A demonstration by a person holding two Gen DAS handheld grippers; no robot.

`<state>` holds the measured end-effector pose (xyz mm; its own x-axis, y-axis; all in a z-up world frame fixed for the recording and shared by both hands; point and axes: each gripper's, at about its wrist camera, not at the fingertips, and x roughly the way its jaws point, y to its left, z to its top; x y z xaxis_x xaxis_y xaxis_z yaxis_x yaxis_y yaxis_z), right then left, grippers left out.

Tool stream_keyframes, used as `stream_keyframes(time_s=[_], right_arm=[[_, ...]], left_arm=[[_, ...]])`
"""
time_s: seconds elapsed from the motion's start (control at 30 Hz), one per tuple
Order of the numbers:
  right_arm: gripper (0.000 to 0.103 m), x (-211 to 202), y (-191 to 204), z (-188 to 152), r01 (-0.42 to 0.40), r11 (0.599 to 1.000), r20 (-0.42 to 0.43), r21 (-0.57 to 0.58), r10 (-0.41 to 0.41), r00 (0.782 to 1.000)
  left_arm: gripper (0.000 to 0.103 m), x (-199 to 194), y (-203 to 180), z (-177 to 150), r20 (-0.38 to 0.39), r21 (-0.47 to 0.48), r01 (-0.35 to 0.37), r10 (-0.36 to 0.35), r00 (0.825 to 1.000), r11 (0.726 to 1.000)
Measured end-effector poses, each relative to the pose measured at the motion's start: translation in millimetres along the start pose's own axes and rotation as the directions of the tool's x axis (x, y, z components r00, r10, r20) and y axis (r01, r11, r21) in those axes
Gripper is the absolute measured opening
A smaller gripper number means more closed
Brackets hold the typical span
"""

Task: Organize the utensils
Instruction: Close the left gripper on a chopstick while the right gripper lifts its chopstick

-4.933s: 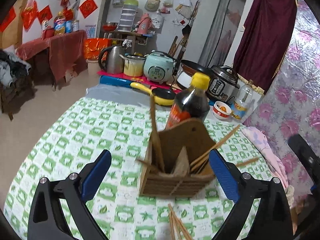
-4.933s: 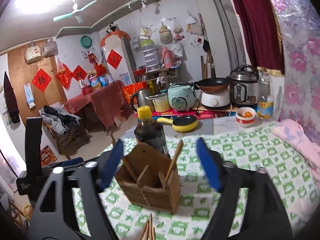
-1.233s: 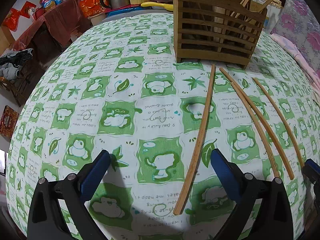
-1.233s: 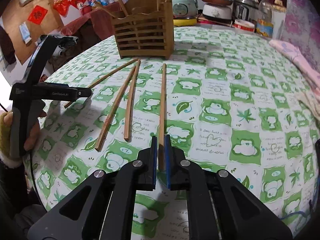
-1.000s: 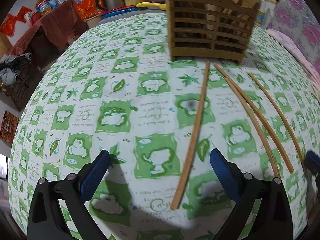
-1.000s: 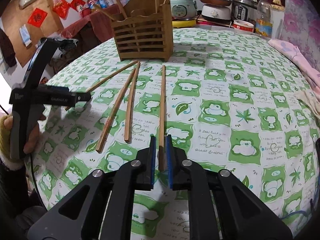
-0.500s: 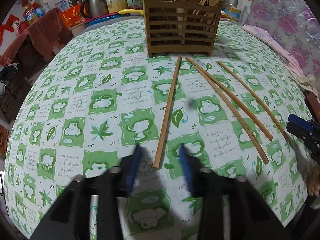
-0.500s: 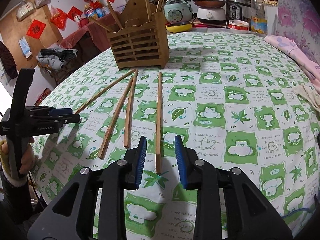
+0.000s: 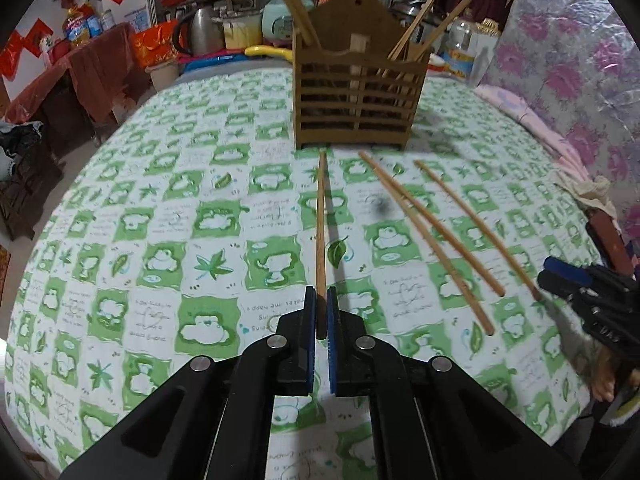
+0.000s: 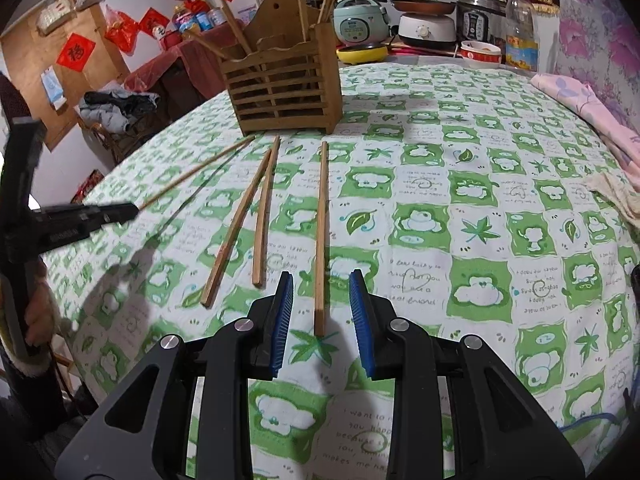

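My left gripper [image 9: 319, 312] now pinches the near end of a chopstick [image 9: 320, 224], where a second ago its jaws stood wide around it; the stick runs straight ahead of my fingers toward the wooden holder [image 9: 354, 100] and looks lifted off the green-checked tablecloth [image 9: 168, 240]. My right gripper [image 10: 320, 312], shut on its own chopstick [image 10: 321, 232] a second ago, stands part open, the stick lying loose on the cloth between its blue pads [image 10: 282, 316]. One stick is on its way; four remain. The left wrist view shows the clamp itself and my other gripper at its right edge. The right wrist view shows the stick's shadow, the gloved hand [image 10: 38, 316], and the holder's filled compartments.
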<state>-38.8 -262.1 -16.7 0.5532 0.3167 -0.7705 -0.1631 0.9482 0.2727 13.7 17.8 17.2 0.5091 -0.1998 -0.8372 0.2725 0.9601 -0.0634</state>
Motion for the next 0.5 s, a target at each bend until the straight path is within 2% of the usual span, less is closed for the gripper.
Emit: stream_keyframes(time_s=[0.1,0.2,0.23,0.27,0.33,0.5], right_arm=[[0.032,1,6,-3,0.009,0.999,-0.01,-0.032,-0.01,1.0],[0.031,10,9,-4,0.035,0.998,-0.054,-0.05,-0.038,0.998],[0.024,14,10,-4,0.036,0.998,-0.08,-0.056,-0.04,0.996],[0.01,17,11,-5,0.036,0.997,-0.092,-0.066,-0.042,0.995],[0.006,16,15,-7,0.047,0.995,-0.082,-0.087,-0.054,0.995],[0.006,-4,20,-5,0.039,0.995,0.003,-0.094,-0.039,0.999]], left_arm=[[0.005,-5,-2,-1,0.012,0.005,0.002,-0.002,1.0,1.0],[0.005,-3,-3,-3,0.008,0.003,0.005,-0.005,1.0,1.0],[0.005,-1,-2,-3,0.005,0.0,0.006,-0.006,1.0,1.0],[0.005,0,-1,-3,0.002,-0.004,0.006,-0.006,1.0,1.0],[0.005,2,2,-3,-0.004,-0.019,0.012,-0.012,1.0,1.0],[0.005,-7,4,3,0.017,-0.033,0.013,-0.013,1.0,0.999]])
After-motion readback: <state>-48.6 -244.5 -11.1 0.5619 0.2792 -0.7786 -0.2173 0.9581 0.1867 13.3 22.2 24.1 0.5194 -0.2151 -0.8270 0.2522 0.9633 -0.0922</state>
